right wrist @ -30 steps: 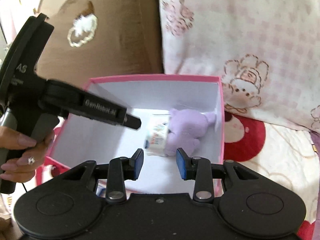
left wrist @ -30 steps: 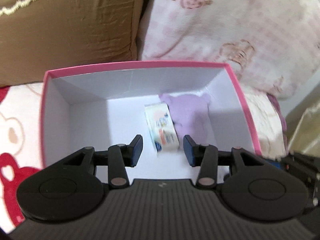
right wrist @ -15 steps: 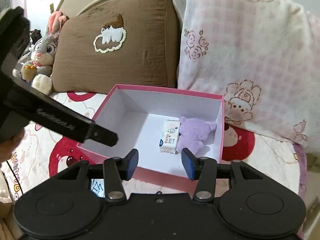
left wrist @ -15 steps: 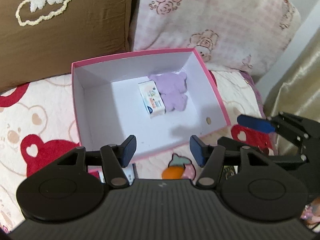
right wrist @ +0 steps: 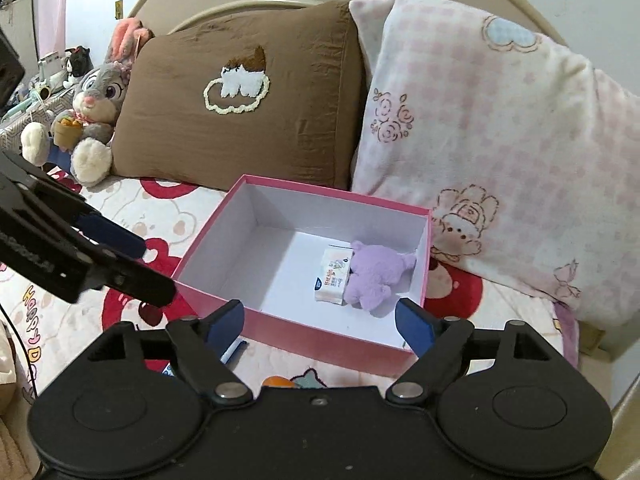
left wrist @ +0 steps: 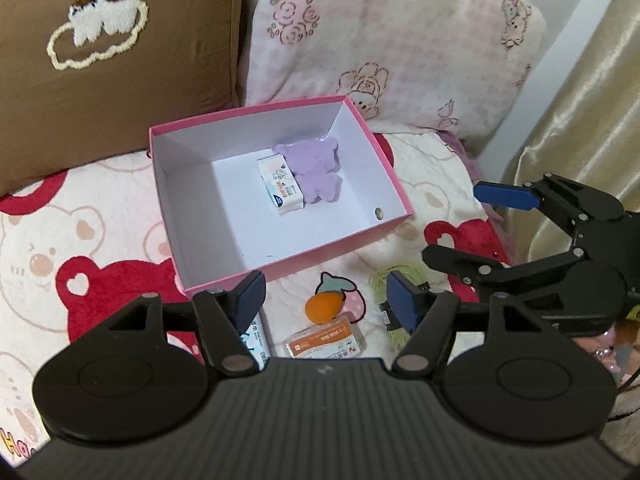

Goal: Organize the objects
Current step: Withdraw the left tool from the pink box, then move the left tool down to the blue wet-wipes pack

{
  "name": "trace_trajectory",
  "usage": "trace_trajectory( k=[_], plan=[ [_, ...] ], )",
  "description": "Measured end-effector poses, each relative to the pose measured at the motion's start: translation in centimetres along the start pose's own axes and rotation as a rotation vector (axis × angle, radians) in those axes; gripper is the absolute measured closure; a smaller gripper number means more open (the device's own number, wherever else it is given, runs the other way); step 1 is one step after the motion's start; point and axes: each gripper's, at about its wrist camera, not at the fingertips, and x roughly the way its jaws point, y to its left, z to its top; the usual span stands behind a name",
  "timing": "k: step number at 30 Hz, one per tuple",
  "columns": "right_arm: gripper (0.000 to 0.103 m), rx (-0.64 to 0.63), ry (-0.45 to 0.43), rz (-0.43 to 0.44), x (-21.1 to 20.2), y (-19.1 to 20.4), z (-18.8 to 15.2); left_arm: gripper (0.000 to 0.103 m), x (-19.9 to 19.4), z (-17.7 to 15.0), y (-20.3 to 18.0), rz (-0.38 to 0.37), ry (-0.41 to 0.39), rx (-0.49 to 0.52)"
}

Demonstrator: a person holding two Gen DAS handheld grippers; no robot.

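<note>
Left wrist view looks down on the pink box (left wrist: pixel 400 200), which lies open on the bed (left wrist: pixel 100 216) just in front of the brown pillow (left wrist: pixel 120 80) and the pink checked pillow (left wrist: pixel 380 40), probably so that things can be dropped in from above. Inside the box, toward its far right corner, a white tissue pack (left wrist: pixel 280 188) lies touching a purple plush toy (left wrist: pixel 316 172); the rest of the floor is bare, which leaves room for more.

Just outside the box's near wall wait the loose things: an orange toy (left wrist: pixel 322 307), an orange-labelled packet (left wrist: pixel 326 343), a green yarn bundle (left wrist: pixel 394 280) and a white tube (left wrist: pixel 258 340), partly hidden.

The left tool (left wrist: pixel 326 298) hangs over these, jaws spread with nothing between them; they have just been opening. The right tool (right wrist: pixel 318 318), near the box's right corner, is likewise spread wide and empty, its jaws just opened further. I judge both are readied for the next pick, likely from the cluster beside the near wall.
</note>
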Motion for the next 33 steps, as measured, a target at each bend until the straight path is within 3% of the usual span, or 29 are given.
trace_trajectory(
  k=[6, 13, 17, 22, 29, 33],
  plan=[
    [0.010, 0.010, 0.011, 0.032, -1.9, 0.3, -1.1, 0.028, -2.0, -2.1, -0.1, -0.004, -0.008, 0.012],
    [0.010, -0.043, 0.014, 0.002, -3.6, 1.6, -2.8, 0.019, -2.9, -4.9, 0.4, -0.004, 0.018, 0.018],
    [0.010, -0.100, 0.002, 0.020, -4.5, 2.9, -3.9, 0.018, -2.9, -6.4, 0.7, -0.016, 0.029, 0.024],
    [0.010, -0.138, -0.022, 0.166, -4.7, 3.9, -5.4, 0.016, -2.4, -8.8, 1.7, -0.047, 0.036, -0.025],
    [0.010, -0.203, 0.002, 0.216, -3.5, 6.6, -6.9, 0.013, -1.1, -11.5, 3.8, -0.029, 0.046, -0.075],
    [0.010, -0.209, 0.014, 0.250, -2.8, 7.9, -7.4, 0.013, -0.7, -12.4, 5.5, -0.038, 0.004, -0.121]
  ],
)
